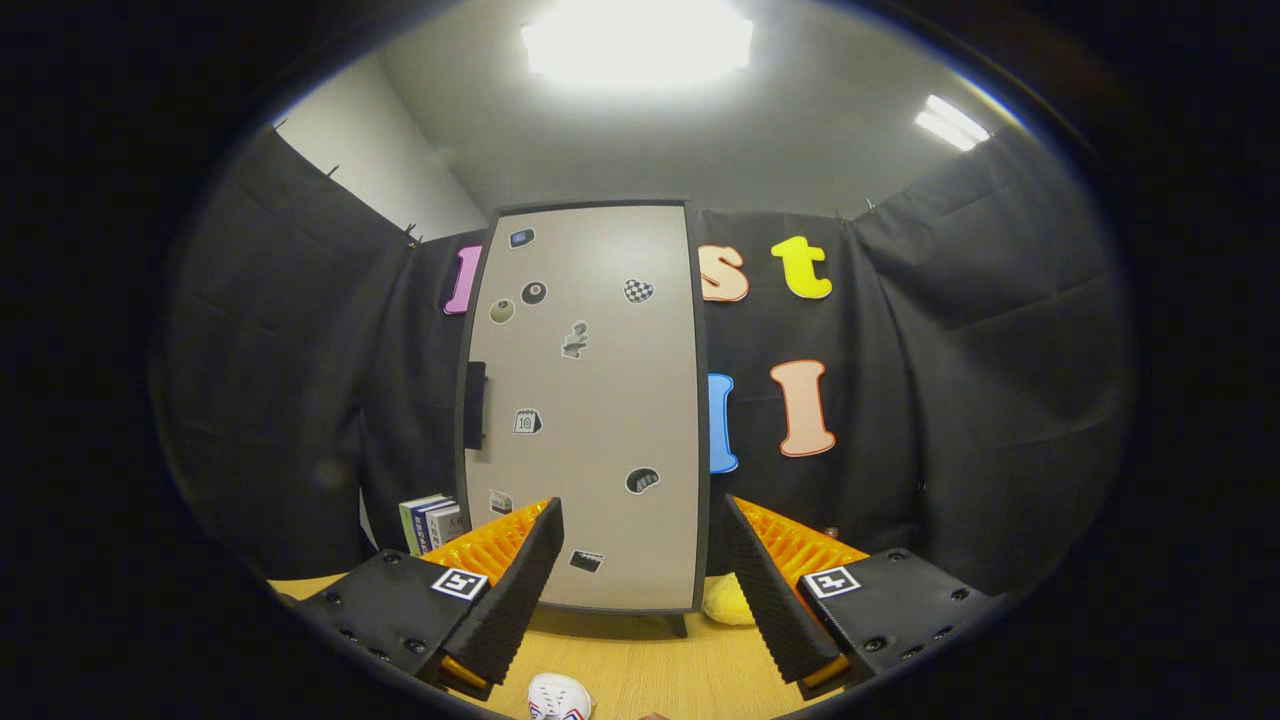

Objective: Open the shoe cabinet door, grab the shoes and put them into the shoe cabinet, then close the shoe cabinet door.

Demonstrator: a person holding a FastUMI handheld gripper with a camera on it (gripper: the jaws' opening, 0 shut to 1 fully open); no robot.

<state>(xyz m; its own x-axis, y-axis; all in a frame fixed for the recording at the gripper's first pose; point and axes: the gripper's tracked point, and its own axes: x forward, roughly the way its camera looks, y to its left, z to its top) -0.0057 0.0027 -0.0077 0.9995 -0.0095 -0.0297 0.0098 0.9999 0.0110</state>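
Gripper view: the gripper (640, 570) is released, fingers spread and holding nothing, facing the shoe cabinet (590, 410) at the table's (650, 670) far edge. Its door is closed, contents hidden. A shoe (558, 698) lies at the near edge. Opening looks like the step in hand; next, reach the dark handle (474, 405) on the door's left side.

tool (640, 560): two wedge-shaped fingers, each with a ribbed inner face and a ridged grid panel along the outer side. each finger sits on a black matte mounting block studded with dark round screws, each block bearing one small square black-and-white marker tag.
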